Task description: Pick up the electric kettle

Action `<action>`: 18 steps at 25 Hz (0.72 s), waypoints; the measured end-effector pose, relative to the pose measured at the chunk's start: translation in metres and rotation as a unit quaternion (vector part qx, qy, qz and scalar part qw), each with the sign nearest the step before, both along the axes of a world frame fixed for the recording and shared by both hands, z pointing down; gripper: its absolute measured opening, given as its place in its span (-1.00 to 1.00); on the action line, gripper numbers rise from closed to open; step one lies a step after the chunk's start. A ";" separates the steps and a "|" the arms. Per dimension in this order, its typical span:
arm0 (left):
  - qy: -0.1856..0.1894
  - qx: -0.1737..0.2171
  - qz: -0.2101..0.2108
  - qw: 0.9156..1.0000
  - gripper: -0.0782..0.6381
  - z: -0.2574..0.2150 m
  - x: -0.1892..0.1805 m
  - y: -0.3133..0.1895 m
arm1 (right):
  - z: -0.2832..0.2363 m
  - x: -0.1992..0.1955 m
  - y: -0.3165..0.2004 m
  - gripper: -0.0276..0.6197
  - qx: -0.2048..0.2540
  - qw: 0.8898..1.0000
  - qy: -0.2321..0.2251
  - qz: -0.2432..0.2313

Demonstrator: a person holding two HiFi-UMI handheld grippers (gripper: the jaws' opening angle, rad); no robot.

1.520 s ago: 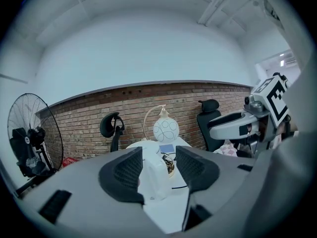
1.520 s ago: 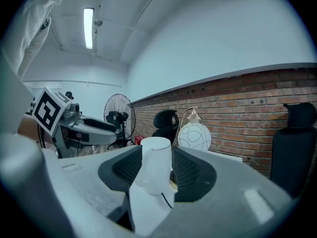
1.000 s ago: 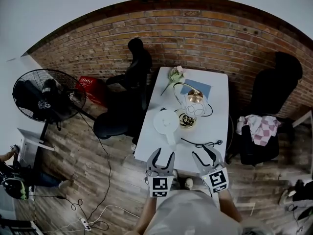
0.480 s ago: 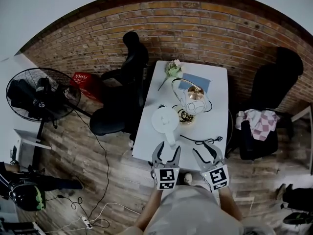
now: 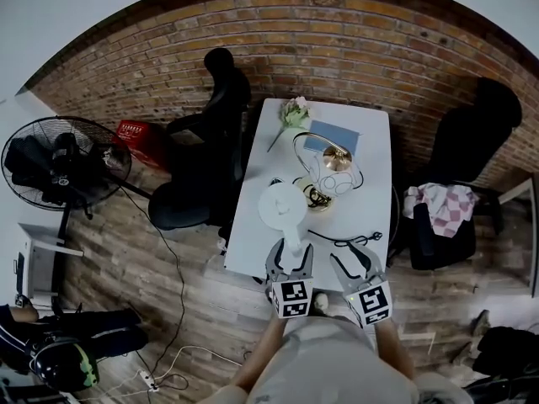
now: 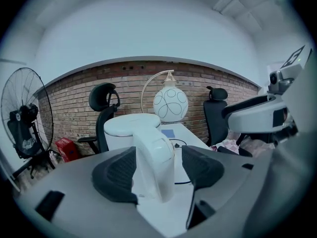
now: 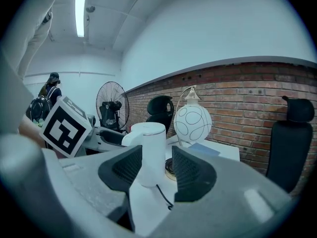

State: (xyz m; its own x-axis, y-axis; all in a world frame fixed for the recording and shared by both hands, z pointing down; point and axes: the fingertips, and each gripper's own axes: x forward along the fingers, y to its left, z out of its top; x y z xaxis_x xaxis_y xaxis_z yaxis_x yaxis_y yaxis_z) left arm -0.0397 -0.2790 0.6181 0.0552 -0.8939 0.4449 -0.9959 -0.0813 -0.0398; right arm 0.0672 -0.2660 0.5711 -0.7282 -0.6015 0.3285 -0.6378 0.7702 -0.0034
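The electric kettle (image 5: 282, 207) stands upright on the near left part of the table (image 5: 370, 200), just beside the base of the globe lamp (image 5: 335, 175). Its long axis is vertical. Its handle (image 6: 154, 162) points at the near edge of the table, toward the person; the spout cannot be made out.

Change since a second ago: the left hand-held gripper (image 5: 290, 251) was then short of the table edge, clear of the handle and with its jaws narrower. It has since come forward and down, and its jaws are now opening. The handle stands between them. The inner pad (image 6: 200, 165) shows a clear gap to the handle. The outer pad sits very close to it, though whether it touches cannot be told. The kettle is therefore bracketed, not gripped, and rests on the table.

Meaning for the task: the approach appears complete and the grasp has not started. The next step is probably to close the left jaws on the handle, then lift straight up along the vertical axis (a tilt could spill any contents).

The right hand-held gripper (image 5: 354, 263) hangs over the near edge of the table, near a loose black cable (image 5: 341, 242). Its jaws stand slightly apart, narrower than the left pair, with nothing between them.
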 end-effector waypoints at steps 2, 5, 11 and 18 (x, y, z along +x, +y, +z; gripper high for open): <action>0.008 -0.006 -0.006 1.000 0.03 0.007 -0.003 -0.002 | 0.003 -0.004 -0.002 -0.36 0.002 1.000 0.003 -0.005; 0.013 -0.009 -0.009 1.000 0.01 0.012 -0.009 -0.003 | 0.010 -0.012 -0.004 -0.36 0.003 1.000 0.009 -0.014; 0.013 -0.004 -0.003 1.000 -0.01 0.009 -0.018 0.001 | 0.019 -0.031 -0.010 -0.36 -0.015 1.000 0.008 -0.019; 0.017 0.001 0.012 1.000 -0.20 0.007 -0.037 0.012 | 0.038 -0.055 -0.017 -0.33 -0.026 0.999 0.018 -0.041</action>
